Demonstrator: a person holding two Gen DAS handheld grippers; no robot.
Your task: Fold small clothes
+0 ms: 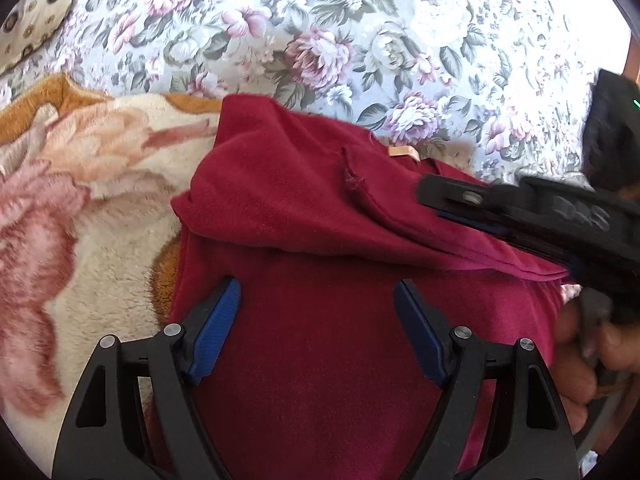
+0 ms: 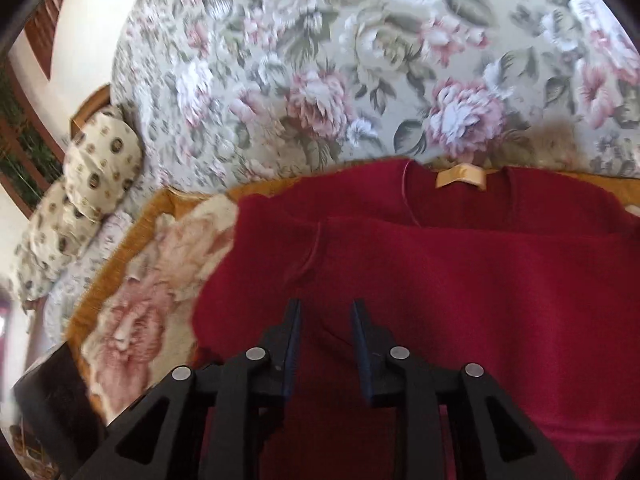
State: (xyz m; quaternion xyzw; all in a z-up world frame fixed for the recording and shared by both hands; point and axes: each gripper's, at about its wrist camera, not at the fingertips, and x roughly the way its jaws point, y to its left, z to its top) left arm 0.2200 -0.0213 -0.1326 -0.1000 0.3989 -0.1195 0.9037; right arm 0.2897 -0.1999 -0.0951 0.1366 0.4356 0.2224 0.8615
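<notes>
A dark red garment [image 1: 300, 208] [image 2: 460, 280] lies on a fleece blanket, one side folded over its middle. Its tan neck label [image 1: 402, 152] [image 2: 460, 178] shows at the far edge. My left gripper [image 1: 316, 284] hangs open and wide over the garment's near part, with nothing between its blue pads. My right gripper [image 2: 327, 304] stands over the folded layer with its jaws a little apart; cloth lies under the gap and the pads do not press it. In the left wrist view the right gripper [image 1: 440, 200] reaches in from the right along the fold's edge.
The cream and orange fleece blanket [image 1: 100, 200] [image 2: 160, 280] with a rose pattern lies on a floral bedsheet [image 1: 320, 40] [image 2: 320, 60]. A patterned pillow [image 1: 32, 12] [image 2: 92, 176] sits at the far left. A person's hand [image 1: 576, 360] holds the right gripper's handle.
</notes>
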